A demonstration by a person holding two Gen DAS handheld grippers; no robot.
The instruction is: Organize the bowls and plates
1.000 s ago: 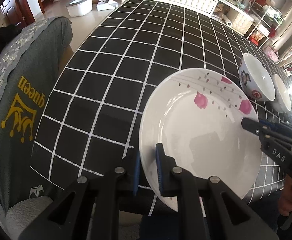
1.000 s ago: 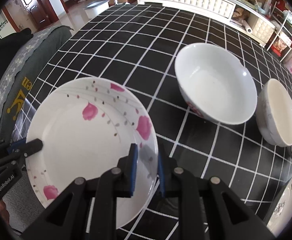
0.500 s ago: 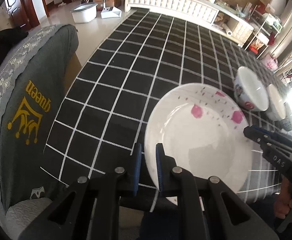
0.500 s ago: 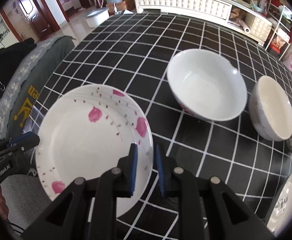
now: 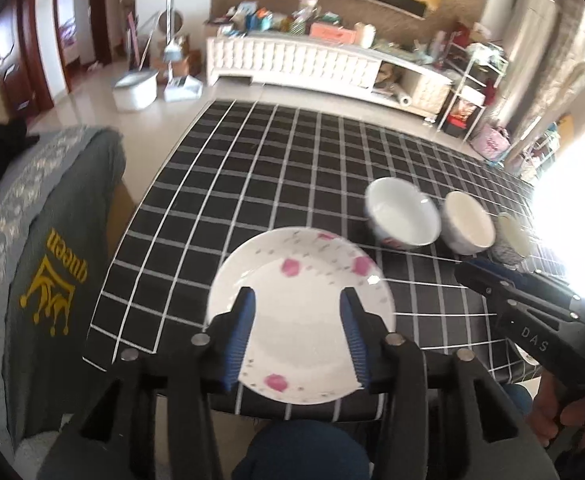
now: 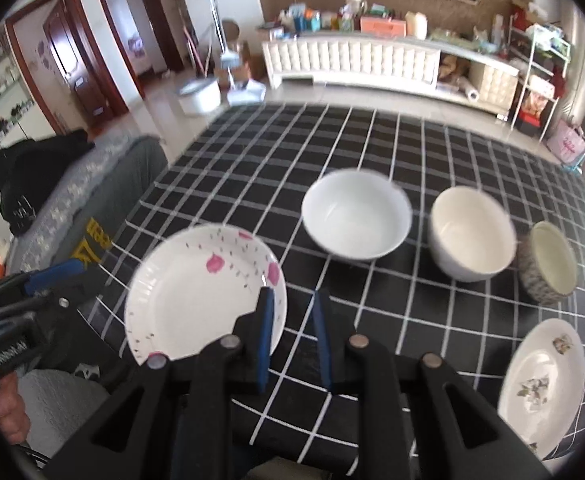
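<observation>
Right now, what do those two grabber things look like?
Both are black plastic. The left gripper has two fingers with ribbed blue pads and round silver screws. The right gripper matches it and has white letters, "DAS", on its side. A bare hand holds it; no sleeve or cable shows.

Pink-flowered plate (image 5: pixel 300 312): from my left wrist view, my own fingers (image 5: pixel 238 336) cover parts of its near rim.
Patterned small bowl (image 5: pixel 510 242): I see it half lost in window glare.
Second plate (image 6: pixel 542 384): near edge hidden behind my right fingers' frame.
Shelf clutter (image 6: pixel 344 16): too blurred for me to identify.
Worktop (image 5: pixel 276 168): its right end is washed out by glare.
</observation>
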